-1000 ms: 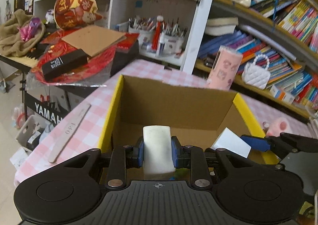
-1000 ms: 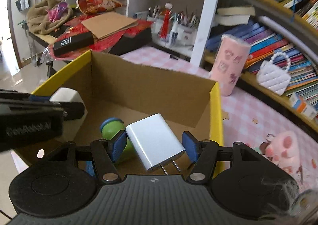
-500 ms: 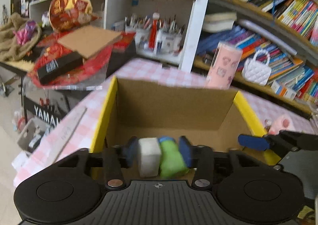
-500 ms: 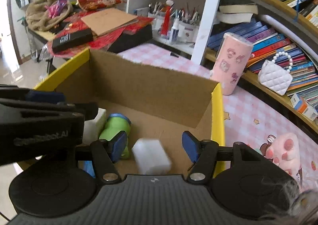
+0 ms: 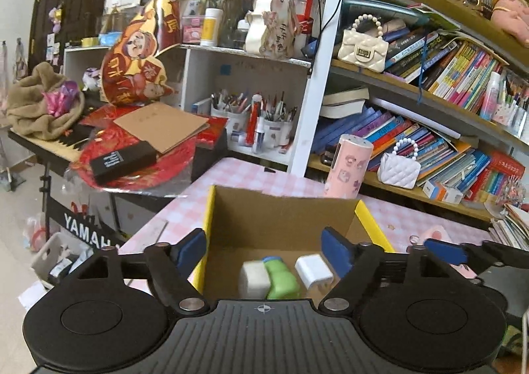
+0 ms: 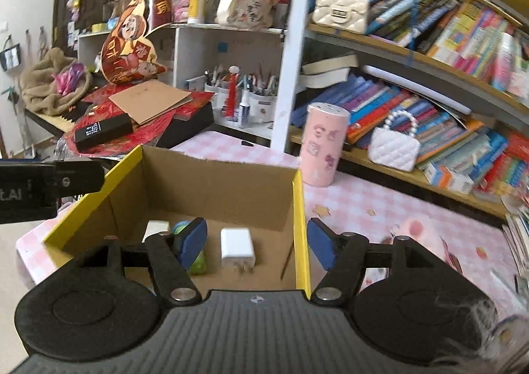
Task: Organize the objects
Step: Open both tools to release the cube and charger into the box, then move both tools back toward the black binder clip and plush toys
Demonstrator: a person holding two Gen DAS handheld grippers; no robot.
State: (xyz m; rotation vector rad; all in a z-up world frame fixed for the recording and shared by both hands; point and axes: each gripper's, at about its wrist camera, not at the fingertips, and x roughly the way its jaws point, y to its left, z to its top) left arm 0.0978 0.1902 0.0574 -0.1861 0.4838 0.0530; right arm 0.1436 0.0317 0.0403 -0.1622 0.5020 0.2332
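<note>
An open cardboard box (image 5: 284, 212) (image 6: 218, 188) with yellow flaps stands on the pink checked table. On its floor lie a white block (image 5: 254, 279) (image 6: 155, 228), a green bottle with a blue cap (image 5: 281, 279) (image 6: 198, 263) and a white charger plug (image 5: 312, 271) (image 6: 237, 247). My left gripper (image 5: 266, 250) is open and empty, raised above the box's near edge. My right gripper (image 6: 256, 241) is open and empty, above the box's right side. The right gripper's blue fingertip (image 5: 441, 250) shows at the right of the left wrist view.
A pink tumbler (image 6: 324, 145) (image 5: 348, 167) stands behind the box. A pink plush toy (image 6: 416, 235) lies on the table to the right. Bookshelves with white handbags (image 6: 393, 145) fill the back and right. A cluttered keyboard stand (image 5: 125, 155) is at left.
Both grippers opened and let go: the white block and the charger dropped into the box. Both grippers then rose and pulled back from the box.
</note>
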